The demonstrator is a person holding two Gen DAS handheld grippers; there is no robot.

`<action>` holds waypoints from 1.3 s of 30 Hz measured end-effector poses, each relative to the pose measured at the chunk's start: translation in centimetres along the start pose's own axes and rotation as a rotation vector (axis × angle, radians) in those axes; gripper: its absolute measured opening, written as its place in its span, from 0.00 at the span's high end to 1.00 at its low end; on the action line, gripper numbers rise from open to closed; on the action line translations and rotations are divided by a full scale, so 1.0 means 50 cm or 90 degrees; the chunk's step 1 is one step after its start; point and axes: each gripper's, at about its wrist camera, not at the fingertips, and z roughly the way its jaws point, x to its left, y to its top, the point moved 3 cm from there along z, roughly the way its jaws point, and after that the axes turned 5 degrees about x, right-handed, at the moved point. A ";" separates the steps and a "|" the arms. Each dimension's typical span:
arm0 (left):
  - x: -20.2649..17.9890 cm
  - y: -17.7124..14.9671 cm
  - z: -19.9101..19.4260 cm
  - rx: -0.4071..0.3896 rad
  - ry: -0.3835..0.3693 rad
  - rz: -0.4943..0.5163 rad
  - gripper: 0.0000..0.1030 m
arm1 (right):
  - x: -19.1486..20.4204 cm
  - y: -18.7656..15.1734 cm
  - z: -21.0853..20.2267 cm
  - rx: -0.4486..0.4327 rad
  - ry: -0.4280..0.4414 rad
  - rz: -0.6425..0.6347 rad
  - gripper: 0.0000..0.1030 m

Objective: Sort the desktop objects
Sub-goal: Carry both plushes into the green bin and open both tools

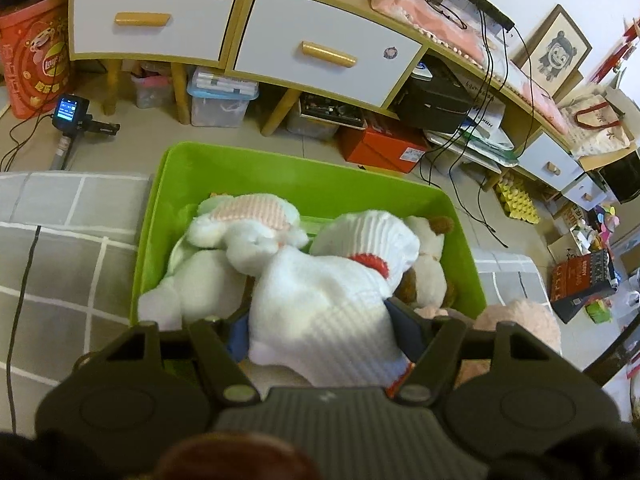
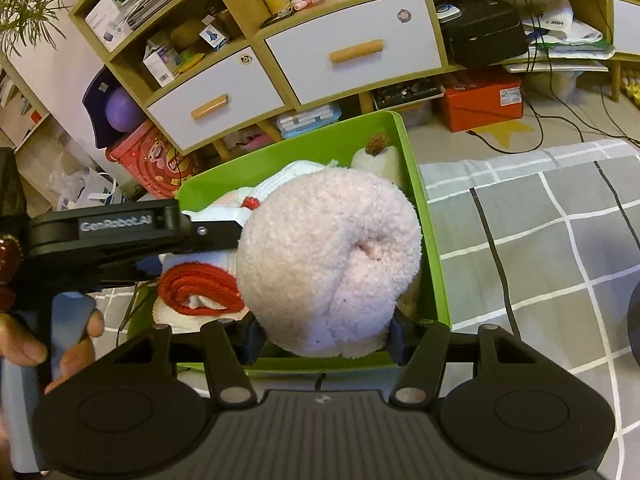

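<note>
Grey checked bedding (image 2: 560,240) carries a green plastic bin (image 2: 432,264); right hand-held gripper (image 2: 324,336) clamps a soft, light pink fleecy plush (image 2: 328,256); left hand-held gripper (image 1: 324,332) seemingly clamps a white knitted plush (image 1: 320,304) mid-body.

One green bin (image 1: 188,176) sat on the grey checked cover. Four plush toys showed: a white one with a red collar (image 1: 320,300), a white one with a pink patch (image 1: 240,224), a cream-and-brown one (image 1: 430,264) and a pale pink one (image 2: 332,256). Two grippers were in view.
</note>
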 end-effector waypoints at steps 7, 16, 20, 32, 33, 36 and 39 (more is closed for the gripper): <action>0.004 -0.012 0.002 -0.001 0.000 0.010 0.35 | 0.000 0.003 -0.001 0.011 0.007 0.000 0.43; 0.015 -0.036 -0.013 0.008 -0.017 0.012 0.35 | -0.005 0.006 -0.010 0.022 0.020 0.010 0.40; 0.024 -0.042 -0.022 -0.002 -0.029 0.004 0.33 | -0.005 0.010 -0.015 0.025 0.024 0.019 0.36; 0.013 -0.048 -0.054 -0.048 -0.028 -0.005 0.09 | 0.012 0.010 -0.039 0.034 0.029 0.017 0.25; 0.011 -0.050 -0.059 -0.049 -0.027 -0.005 0.07 | 0.013 0.009 -0.043 0.036 0.029 0.018 0.24; 0.006 -0.055 -0.074 -0.052 -0.028 -0.012 0.06 | 0.014 0.006 -0.056 0.042 0.028 0.023 0.24; 0.002 -0.063 -0.091 -0.053 -0.032 -0.015 0.04 | 0.019 0.002 -0.072 0.043 0.025 0.022 0.23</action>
